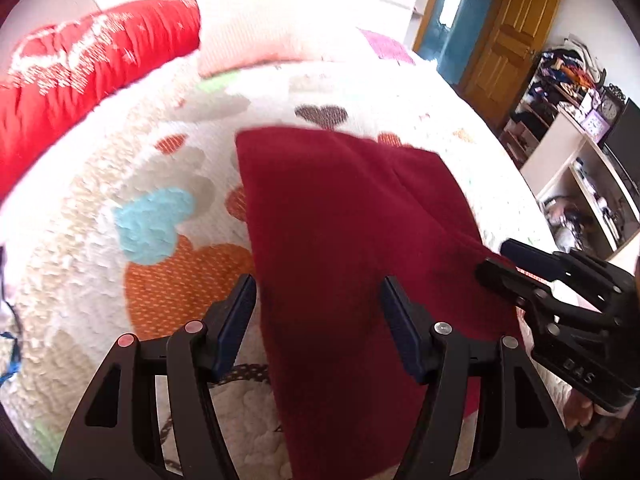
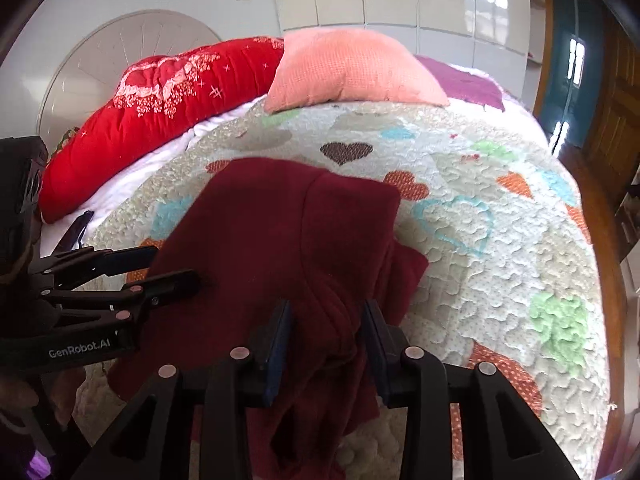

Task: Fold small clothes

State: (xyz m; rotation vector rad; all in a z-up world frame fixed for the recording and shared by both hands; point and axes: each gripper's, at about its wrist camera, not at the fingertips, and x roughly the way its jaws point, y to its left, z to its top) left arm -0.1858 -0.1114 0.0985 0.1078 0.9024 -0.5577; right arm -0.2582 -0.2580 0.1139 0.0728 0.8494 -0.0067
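A dark red garment lies partly folded on a quilt with hearts. My left gripper hovers over its left edge, jaws wide apart: one finger is over the quilt, the other over the cloth, and neither pad presses on it. From the right wrist view the left gripper stands at the garment's left side. My right gripper has a thick bunch of the cloth filling the gap between its pads, and more cloth hangs below. The right gripper sits at the garment's right corner.
A red pillow and a pink cushion lie at the head of the bed, with a purple cloth beside them. The quilt stretches bare to the right. A wooden door and cluttered shelves stand beyond the bed.
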